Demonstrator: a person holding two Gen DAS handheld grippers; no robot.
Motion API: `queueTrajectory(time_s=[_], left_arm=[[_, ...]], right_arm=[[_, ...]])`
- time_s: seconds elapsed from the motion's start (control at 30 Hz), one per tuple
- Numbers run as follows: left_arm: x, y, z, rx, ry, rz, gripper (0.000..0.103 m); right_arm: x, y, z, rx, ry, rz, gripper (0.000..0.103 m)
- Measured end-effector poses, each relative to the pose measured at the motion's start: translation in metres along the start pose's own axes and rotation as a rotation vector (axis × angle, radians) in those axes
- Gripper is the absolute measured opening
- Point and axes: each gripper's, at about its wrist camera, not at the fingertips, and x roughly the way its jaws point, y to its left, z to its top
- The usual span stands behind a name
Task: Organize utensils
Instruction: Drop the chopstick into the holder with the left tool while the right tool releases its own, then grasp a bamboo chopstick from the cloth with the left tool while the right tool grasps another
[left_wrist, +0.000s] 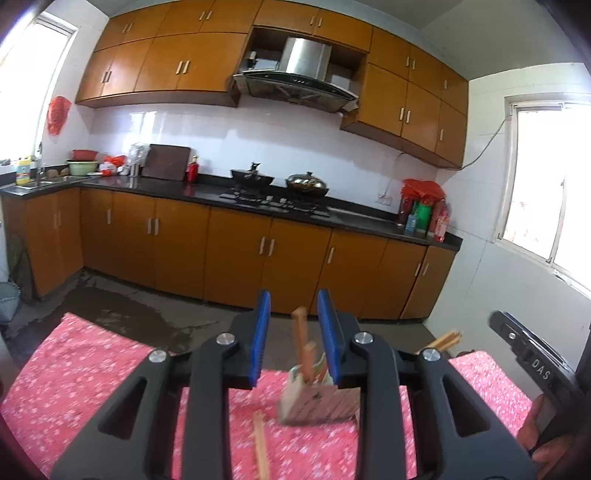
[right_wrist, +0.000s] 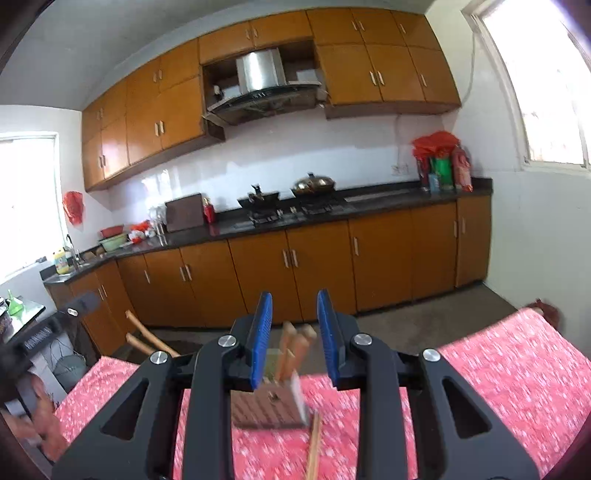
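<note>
- Utensils: several wooden-handled pieces stand upright in a small slatted wooden holder (left_wrist: 320, 400), which sits on the table near its far edge, on a pink flowered cloth (left_wrist: 92, 373).
- A loose pair of wooden chopsticks (left_wrist: 260, 443) lies flat on the cloth, just in front of the holder; in the right wrist view the same pair (right_wrist: 314, 446) touches or nearly touches the holder (right_wrist: 269, 410).
- Left gripper (left_wrist: 293, 328): jaws apart, nothing between the blue pads. Right gripper (right_wrist: 294, 328): likewise apart and empty. Both hover above the holder.
- Step, as judged: part done; the chopsticks are not yet stowed.
- Next move likely calls for a low, flat approach, closing across the thin sticks, then tipping them upright into the holder.
- Materials: holder of ribbed light wood, box-shaped; sticks slim and smooth, liable to roll or slip; cloth soft. Both views are motion-blurred.
</note>
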Motion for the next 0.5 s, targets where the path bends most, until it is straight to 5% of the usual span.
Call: queueTrajectory(time_s=[0.13, 0.27, 0.37, 0.5], left_arm=[[-0.013, 0.028, -0.032, -0.002, 0.076, 0.081, 0.031], [-0.005, 0.05, -0.078, 0.018, 0.209, 0.157, 0.031], [0.004, 0.066, -0.118, -0.015, 0.345, 0.155, 0.031], [0.014, 0.074, -0.157, -0.06, 0.457, 0.142, 0.031]], right_arm=[[0.008, -0.02, -0.04, 0.014, 0.14, -0.039, 0.027], [0.038, -0.03, -0.107, 0.037, 0.38, -0.012, 0.026], [0.055, -0.027, -0.155, 0.034, 0.526, 0.017, 0.018], [0.065, -0.017, -0.188, 0.016, 0.606, 0.025, 0.016]])
